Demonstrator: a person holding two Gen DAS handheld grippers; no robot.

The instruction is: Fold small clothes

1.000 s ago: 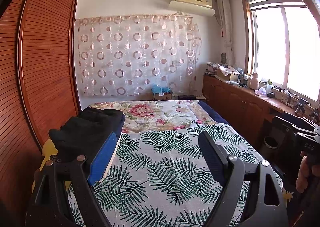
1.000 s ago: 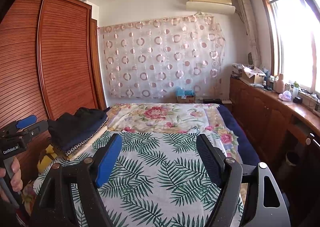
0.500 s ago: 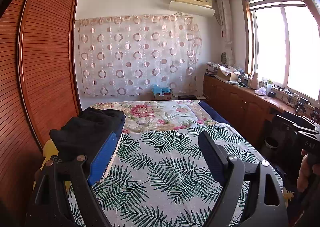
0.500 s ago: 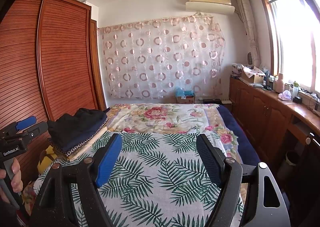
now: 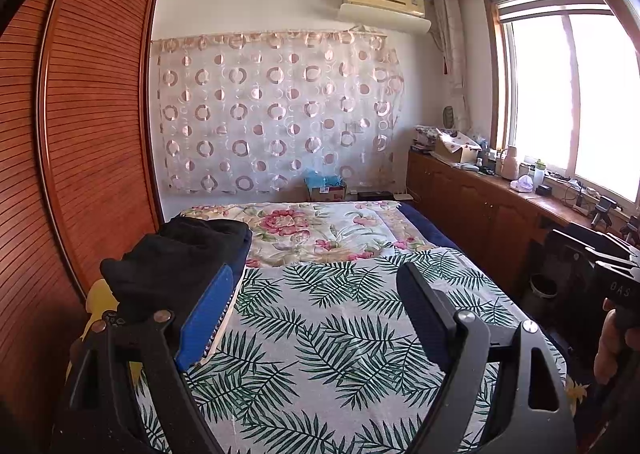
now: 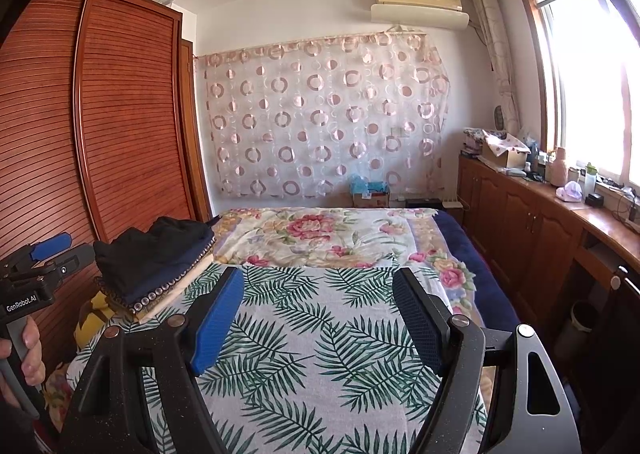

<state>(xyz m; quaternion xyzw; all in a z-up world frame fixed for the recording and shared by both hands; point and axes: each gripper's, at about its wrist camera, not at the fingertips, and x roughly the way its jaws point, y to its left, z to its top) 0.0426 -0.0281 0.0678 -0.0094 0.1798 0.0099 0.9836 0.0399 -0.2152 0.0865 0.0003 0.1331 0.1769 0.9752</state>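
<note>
A stack of folded clothes (image 6: 154, 260), dark garments on top of beaded and cream ones, sits on the bed's left edge; in the left wrist view the stack of folded clothes (image 5: 172, 262) shows partly behind the blue finger. My left gripper (image 5: 316, 282) hovers open above the palm-leaf sheet (image 5: 340, 334), nothing between its fingers. My right gripper (image 6: 318, 286) is likewise open and empty over the palm-leaf sheet (image 6: 316, 334). The left gripper (image 6: 52, 250) also appears at the left edge of the right wrist view, held by a hand (image 6: 30, 350).
A floral quilt (image 6: 316, 230) covers the bed's far half. A slatted wooden wardrobe (image 6: 100, 134) runs along the left. Low wooden cabinets (image 6: 520, 222) with clutter stand under the window on the right. A small bin (image 5: 542, 288) sits on the floor beside the bed.
</note>
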